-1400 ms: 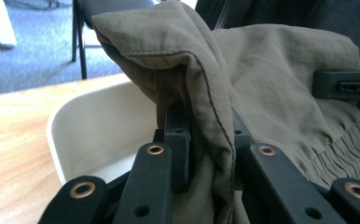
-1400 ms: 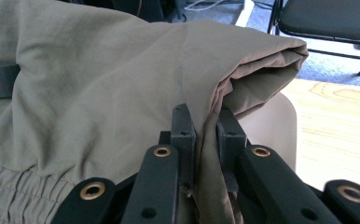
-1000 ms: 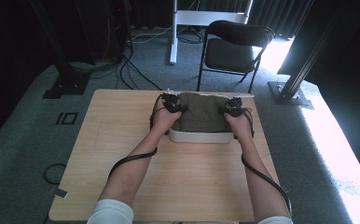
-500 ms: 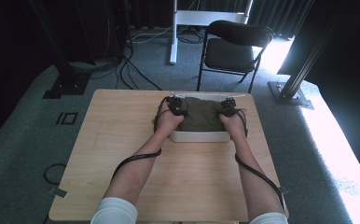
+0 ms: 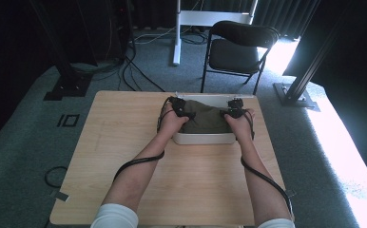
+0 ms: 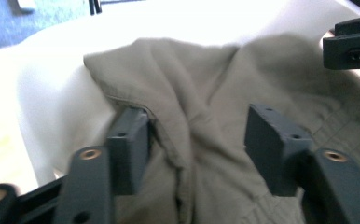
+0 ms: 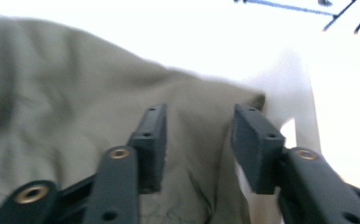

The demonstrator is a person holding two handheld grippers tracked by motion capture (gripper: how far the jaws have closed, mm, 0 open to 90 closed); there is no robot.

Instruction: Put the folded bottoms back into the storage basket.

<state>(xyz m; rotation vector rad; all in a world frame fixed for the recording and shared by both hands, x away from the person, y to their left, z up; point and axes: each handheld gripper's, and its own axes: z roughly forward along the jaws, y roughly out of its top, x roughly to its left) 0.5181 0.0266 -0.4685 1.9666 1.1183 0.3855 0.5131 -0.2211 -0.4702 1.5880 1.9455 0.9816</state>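
Observation:
An olive-green cloth (image 5: 205,121) lies crumpled in a white bin (image 5: 203,138) on the far half of the wooden table (image 5: 124,142). My left gripper (image 5: 178,107) sits over the cloth's far left corner and my right gripper (image 5: 234,108) over its far right corner. Both have just been opening. In the left gripper view the jaws (image 6: 197,116) stand apart around a raised fold of the cloth (image 6: 178,79), with a gap at the right pad. In the right gripper view the jaws (image 7: 199,112) are spread over the cloth (image 7: 75,93) near the bin's white wall (image 7: 299,102).
A black folding chair (image 5: 236,50) stands just beyond the table's far edge, beside a white desk leg (image 5: 177,33). Cables trail on the carpet at the far left. The right gripper's black jaw (image 6: 350,44) shows at the upper right of the left gripper view.
Both hands have drawn slightly inward and toward the bin's far side. The cloth now sits more bunched between them inside the bin.

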